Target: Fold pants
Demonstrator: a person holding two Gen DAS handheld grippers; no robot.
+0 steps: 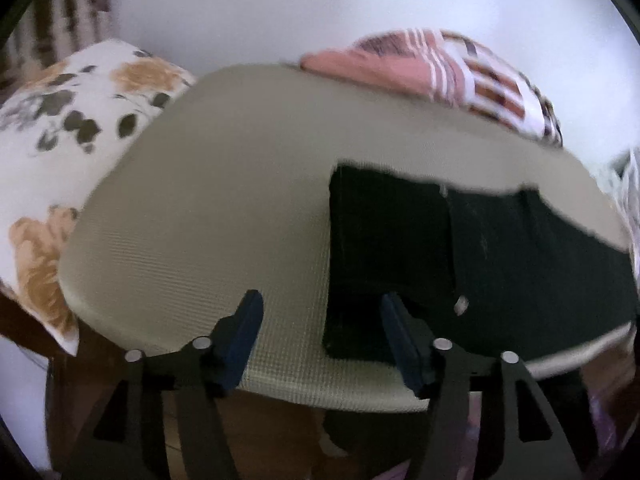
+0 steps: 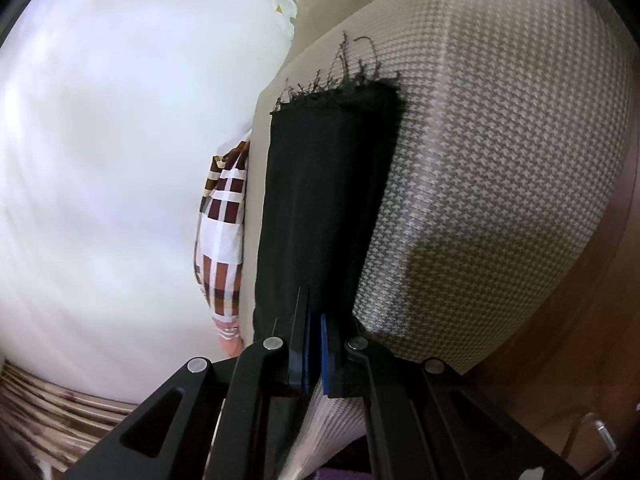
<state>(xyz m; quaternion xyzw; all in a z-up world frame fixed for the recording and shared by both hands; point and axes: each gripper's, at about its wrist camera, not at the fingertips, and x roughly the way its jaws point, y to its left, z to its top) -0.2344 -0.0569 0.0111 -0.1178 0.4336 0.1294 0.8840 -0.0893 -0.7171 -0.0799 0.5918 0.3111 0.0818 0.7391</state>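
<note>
The black pants (image 1: 460,256) lie folded on a beige woven cushion (image 1: 224,184), at its right side. My left gripper (image 1: 320,328) is open and empty, its jaws wide apart just before the near left corner of the pants. In the right wrist view the pants (image 2: 324,200) stretch away as a long black strip with a frayed hem at the far end. My right gripper (image 2: 316,344) is shut on the near end of the pants, over the cushion (image 2: 500,160).
A floral pillow (image 1: 60,128) lies left of the cushion. A pink and plaid cloth (image 1: 460,68) lies behind it, also in the right wrist view (image 2: 224,224). A white wall is behind. Brown wood floor (image 2: 560,340) shows to the right.
</note>
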